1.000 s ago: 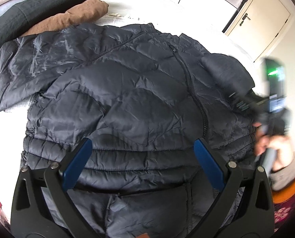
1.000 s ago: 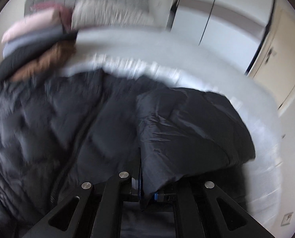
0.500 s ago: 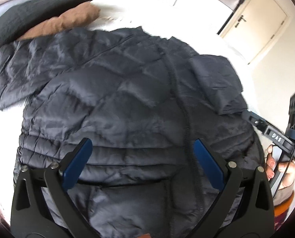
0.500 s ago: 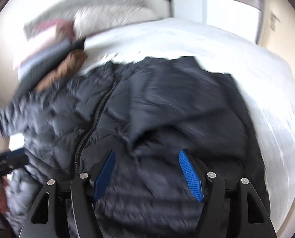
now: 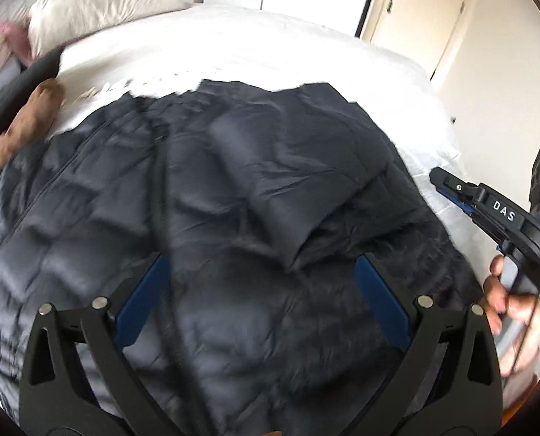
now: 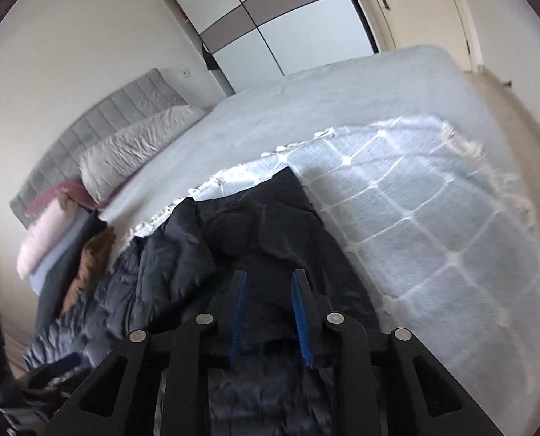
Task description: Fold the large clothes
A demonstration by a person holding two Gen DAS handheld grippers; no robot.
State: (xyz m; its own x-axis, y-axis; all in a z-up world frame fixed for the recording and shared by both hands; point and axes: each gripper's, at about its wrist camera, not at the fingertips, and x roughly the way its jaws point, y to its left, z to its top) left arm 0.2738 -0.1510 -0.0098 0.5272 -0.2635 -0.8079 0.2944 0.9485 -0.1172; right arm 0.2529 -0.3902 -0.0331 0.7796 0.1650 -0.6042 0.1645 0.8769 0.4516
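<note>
Left gripper (image 5: 259, 290): 2 blue-padded fingers spread wide, nothing between them; it hovers over the lower front of the jacket.
Right gripper (image 6: 268, 301): fingers drawn to a narrow gap with dark jacket fabric seen between the blue pads; whether the pads pinch the fabric cannot be told. In the left wrist view it shows at the right edge (image 5: 488, 210), off the jacket's side, held by the person's right hand (image 5: 513, 305).
Puffer jacket (image 5: 215, 200): dark navy, quilted, lying front up on the bed, zipper running down its middle; 1 sleeve (image 5: 288, 181) is folded across the chest.
Bed (image 5: 233, 47): white cover beneath the jacket; a checked throw (image 6: 433, 218) lies just beside the jacket's edge.
Pillows (image 6: 132, 152): stacked near the grey headboard (image 6: 99, 123).
Brown garment (image 5: 23, 127): touching the jacket's shoulder side.
Background: wardrobe (image 6: 281, 29) and door (image 5: 415, 11) beyond the bed.
</note>
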